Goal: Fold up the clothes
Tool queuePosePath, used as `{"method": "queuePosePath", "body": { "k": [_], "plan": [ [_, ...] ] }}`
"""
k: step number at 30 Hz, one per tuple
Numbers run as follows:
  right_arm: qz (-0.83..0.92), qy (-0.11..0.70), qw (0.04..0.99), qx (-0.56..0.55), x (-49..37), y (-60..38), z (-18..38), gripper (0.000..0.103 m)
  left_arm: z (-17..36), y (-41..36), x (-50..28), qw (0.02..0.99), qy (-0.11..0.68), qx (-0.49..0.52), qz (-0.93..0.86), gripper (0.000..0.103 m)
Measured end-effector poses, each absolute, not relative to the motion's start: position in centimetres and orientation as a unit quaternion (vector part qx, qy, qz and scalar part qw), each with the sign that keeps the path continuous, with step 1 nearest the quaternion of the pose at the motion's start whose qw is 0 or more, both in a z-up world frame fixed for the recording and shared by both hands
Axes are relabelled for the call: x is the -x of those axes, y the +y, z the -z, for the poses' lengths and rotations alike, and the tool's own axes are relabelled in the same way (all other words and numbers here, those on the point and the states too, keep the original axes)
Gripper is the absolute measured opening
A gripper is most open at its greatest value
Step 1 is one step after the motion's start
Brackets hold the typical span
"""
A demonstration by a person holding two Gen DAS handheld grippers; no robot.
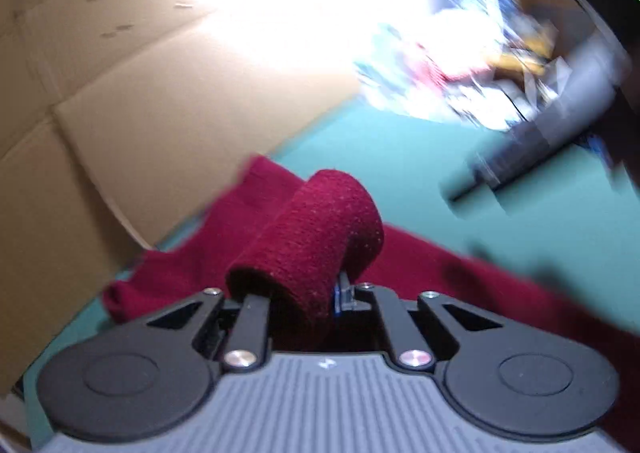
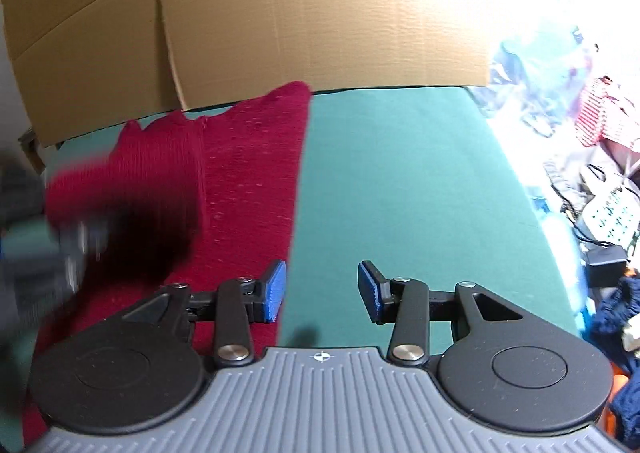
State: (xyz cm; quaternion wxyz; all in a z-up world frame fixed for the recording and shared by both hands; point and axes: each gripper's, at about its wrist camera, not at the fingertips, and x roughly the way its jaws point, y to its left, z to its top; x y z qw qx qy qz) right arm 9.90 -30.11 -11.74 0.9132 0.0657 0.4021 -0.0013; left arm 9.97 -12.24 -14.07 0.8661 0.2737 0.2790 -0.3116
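**Sweater fold, mid-grab on the left side**

Sweater [image 2: 248,181] is the dark red knit one, spread on the green table cover [image 2: 400,181]. In the right wrist view it fills the left half of the frame, its straight edge running from upper middle down to the lower middle. Cardboard [image 2: 280,13] stands behind the table along the top of the frame, and a messy pile of other clothes [image 2: 592,117] sits at the far right, washed out by glare.

My left gripper [image 1: 320,285] is clamped down on a bunched fold of the sweater. In the left wrist view the cloth wraps right over the fingers in the centre of the frame, so I can't see the pads, just a sliver of blue. That view is tilted and smeared, and the rest of the knit trails to the lower right.

My right gripper [image 2: 322,289] is released, blue pads [image 2: 274,291] apart with nothing between them. The left pad sits over the sweater's edge, the other over bare green cover.
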Motion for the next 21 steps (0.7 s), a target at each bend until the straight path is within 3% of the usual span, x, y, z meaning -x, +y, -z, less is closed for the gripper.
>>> {"method": "queuePosePath", "body": {
  "k": [7, 11, 17, 21],
  "plan": [
    [-0.069, 0.413, 0.904, -0.085, -9.7, -29.9, 11.4, 0.045, 16.1, -12.9, -7.5, 0.851, 0.267, -0.329, 0.311, 0.042],
    [-0.131, 0.412, 0.898, -0.08, -10.8, -27.2, 11.4, 0.045, 15.9, -12.7, -7.1, 0.851, 0.257, -0.338, 0.308, 0.046],
    [-0.195, 0.375, 0.906, -0.013, -11.2, -23.3, 10.0, 0.045, 15.3, -11.5, -3.9, 0.846, 0.247, -0.348, 0.319, 0.069],
    [-0.245, 0.355, 0.902, 0.001, -11.0, -22.3, 9.0, 0.045, 16.0, -10.8, -2.9, 0.849, 0.265, -0.34, 0.306, 0.07]
  ]
}}
